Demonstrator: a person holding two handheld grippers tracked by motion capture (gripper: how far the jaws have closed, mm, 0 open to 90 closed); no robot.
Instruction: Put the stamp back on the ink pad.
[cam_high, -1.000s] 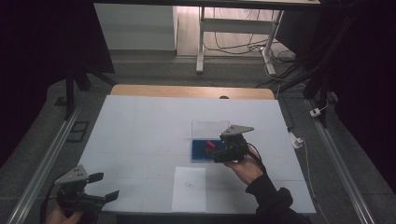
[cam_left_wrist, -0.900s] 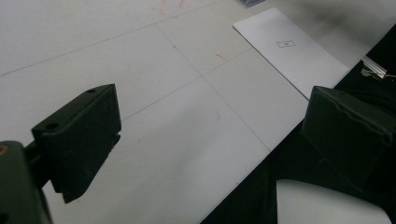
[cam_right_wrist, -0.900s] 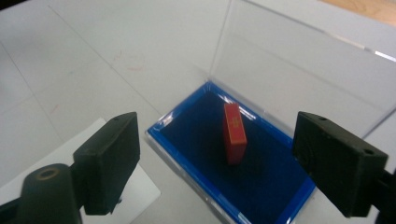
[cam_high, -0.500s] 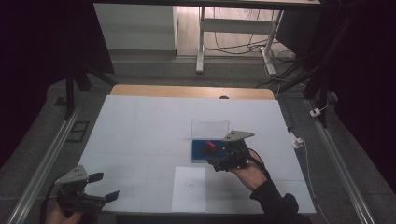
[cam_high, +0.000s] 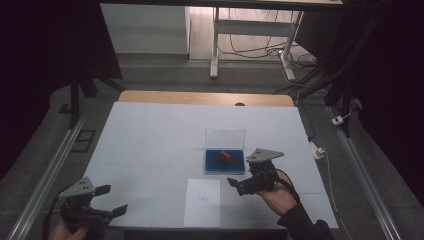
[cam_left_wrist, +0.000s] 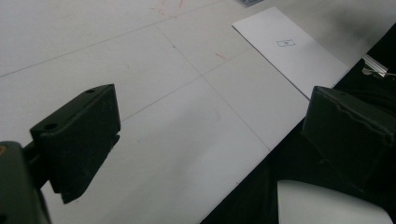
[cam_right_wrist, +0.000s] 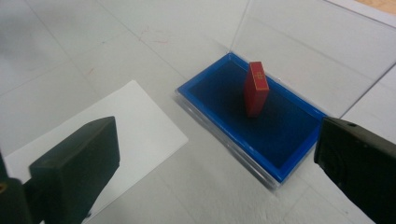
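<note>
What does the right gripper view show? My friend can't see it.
A small red block stands on edge in a blue-lined case with its clear lid raised. The right hand-held gripper is open in front, with white paper beside the case.

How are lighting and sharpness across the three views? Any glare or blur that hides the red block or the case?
High view: dim, dark surroundings, soft; red block small but visible. Right gripper view: even light, block and blue case sharp, faint reflection on the clear lid, near tongs soft. Left gripper view: table slightly soft, paper sheet legible.
</note>
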